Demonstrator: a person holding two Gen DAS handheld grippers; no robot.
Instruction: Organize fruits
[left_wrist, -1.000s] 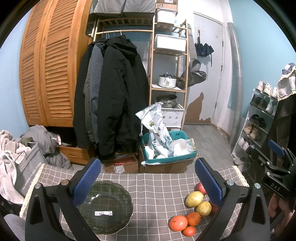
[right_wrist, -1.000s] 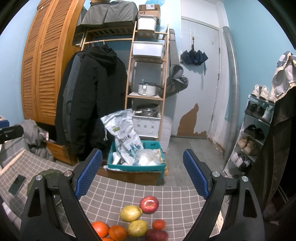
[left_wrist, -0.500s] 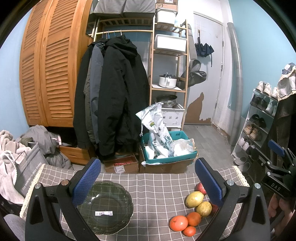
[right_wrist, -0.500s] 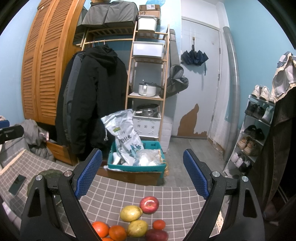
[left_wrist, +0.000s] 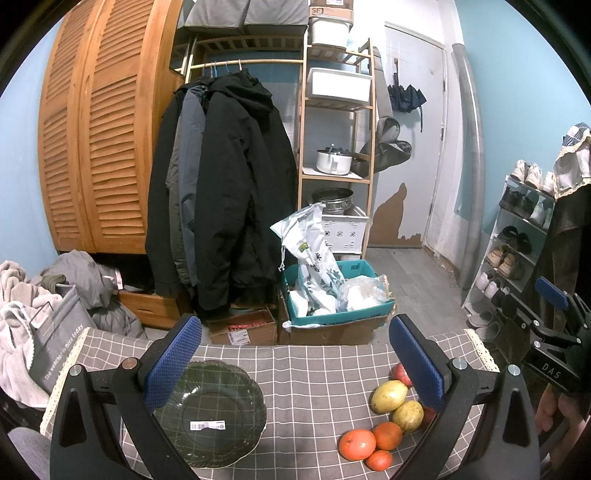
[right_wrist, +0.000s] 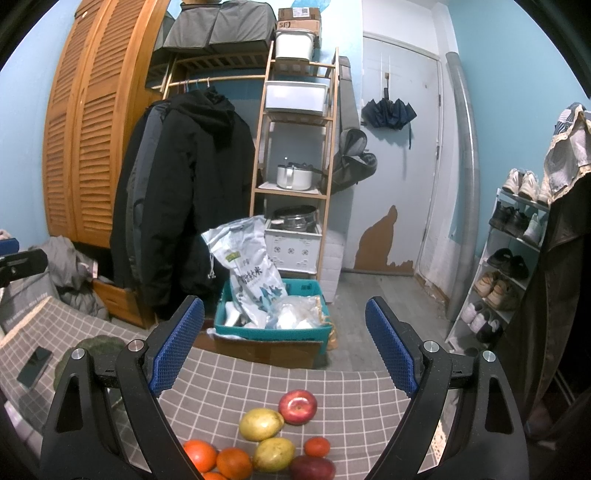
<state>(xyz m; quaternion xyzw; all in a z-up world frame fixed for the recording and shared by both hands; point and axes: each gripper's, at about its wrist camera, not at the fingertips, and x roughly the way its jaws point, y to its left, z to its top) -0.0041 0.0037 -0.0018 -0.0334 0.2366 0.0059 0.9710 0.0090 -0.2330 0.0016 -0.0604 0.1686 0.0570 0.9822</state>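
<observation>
Left claw (left_wrist: 293, 363) spread wide, empty, above the grey checked tabletop (left_wrist: 314, 373). Dark green scalloped glass plate (left_wrist: 214, 410) at its 7 o'clock; cluster of yellow, orange and red fruits (left_wrist: 388, 421) at 4 o'clock, well apart from the plate. Right claw (right_wrist: 284, 354) also spread, empty, above the fruit; red apple (right_wrist: 297, 406) at 6 o'clock, touching a yellow-green mango (right_wrist: 260, 424).

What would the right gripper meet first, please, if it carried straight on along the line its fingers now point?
Probably nothing soon: the open right gripper points above the red apple and past the table edge. The teal crate lies beyond, though depth is unclear.
</observation>
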